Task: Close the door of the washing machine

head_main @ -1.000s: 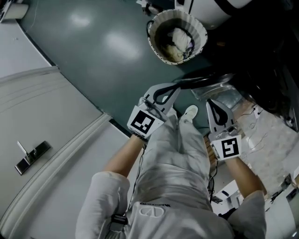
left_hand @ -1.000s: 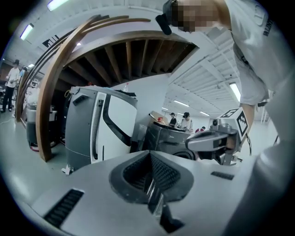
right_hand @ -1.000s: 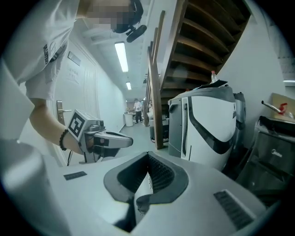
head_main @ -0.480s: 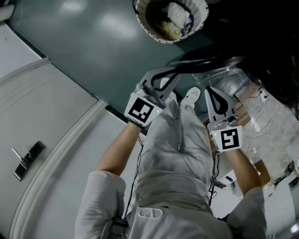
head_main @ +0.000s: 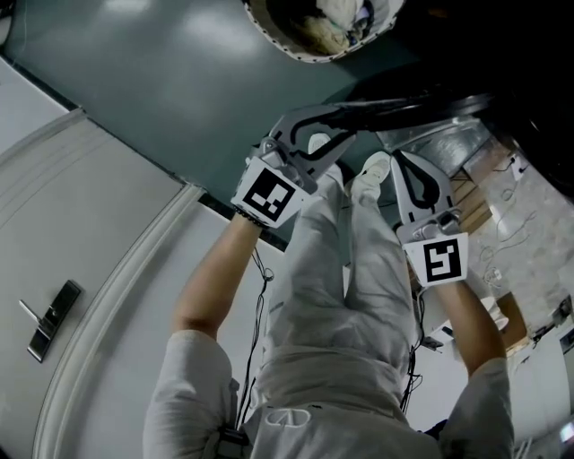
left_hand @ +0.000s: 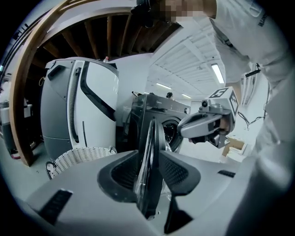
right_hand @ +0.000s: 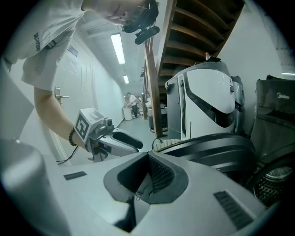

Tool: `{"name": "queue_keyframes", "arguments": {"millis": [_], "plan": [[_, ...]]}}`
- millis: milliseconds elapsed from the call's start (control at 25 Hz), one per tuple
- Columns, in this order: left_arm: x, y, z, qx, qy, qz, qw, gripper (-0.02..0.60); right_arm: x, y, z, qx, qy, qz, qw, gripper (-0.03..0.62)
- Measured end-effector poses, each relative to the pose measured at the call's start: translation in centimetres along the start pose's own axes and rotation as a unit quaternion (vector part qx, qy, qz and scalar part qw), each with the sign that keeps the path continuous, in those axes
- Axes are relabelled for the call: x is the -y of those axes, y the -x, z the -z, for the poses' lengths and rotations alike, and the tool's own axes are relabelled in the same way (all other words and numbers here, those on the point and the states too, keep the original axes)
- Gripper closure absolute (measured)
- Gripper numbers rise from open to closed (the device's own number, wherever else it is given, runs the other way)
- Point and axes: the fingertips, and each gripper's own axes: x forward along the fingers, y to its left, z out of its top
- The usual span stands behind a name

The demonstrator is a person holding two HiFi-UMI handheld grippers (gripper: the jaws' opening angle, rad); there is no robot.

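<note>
The washing machine's round door (left_hand: 148, 152) stands edge-on between the jaws of my left gripper (left_hand: 150, 174). Those jaws are opening, and the pads (left_hand: 177, 173) stand off the door's dark rim. Behind it the grey washing machine (left_hand: 177, 113) shows its open drum. In the head view my left gripper (head_main: 334, 127) sits at the end of the dark door (head_main: 408, 106). My right gripper (head_main: 405, 168) hangs just right of it, shut and empty. In its own view the right gripper (right_hand: 146, 179) points past the door's curved rim (right_hand: 214, 154).
A white wicker laundry basket (head_main: 309, 27) holding cloth stands on the dark floor (head_main: 161, 90) ahead; it also shows as the basket (left_hand: 78, 159). A tall white appliance (left_hand: 87, 103) stands left of the washer. The person's legs (head_main: 341, 269) fill the middle. A white door with a handle (head_main: 45, 318) lies left.
Both grippers have sunk lower, and the basket has slid toward the top edge. The left jaws, earlier pinched on the door's edge, have spread apart.
</note>
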Motion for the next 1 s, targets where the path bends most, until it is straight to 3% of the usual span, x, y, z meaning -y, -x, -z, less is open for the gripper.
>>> {"name": "queue_keyframes", "arguments": {"millis": [520,800,1000], "plan": [[0.4,-3.2,4.0,-0.037,-0.048,0.062,0.9962,0.446,0.5,-1.4,3.5,-0.007,-0.016,0.019,1.000,0.583],[0.6,-4.4,4.8,-0.047,-0.056,0.094,0.9929,0.483,0.9,-1.4,4.1,-0.011,-0.023,0.023,0.999,0.583],[0.8,-4.4,4.8,-0.053,-0.063,0.096,0.9919,0.489,0.9,-1.3,4.4,-0.008,-0.029,0.030,0.999,0.583]]}}
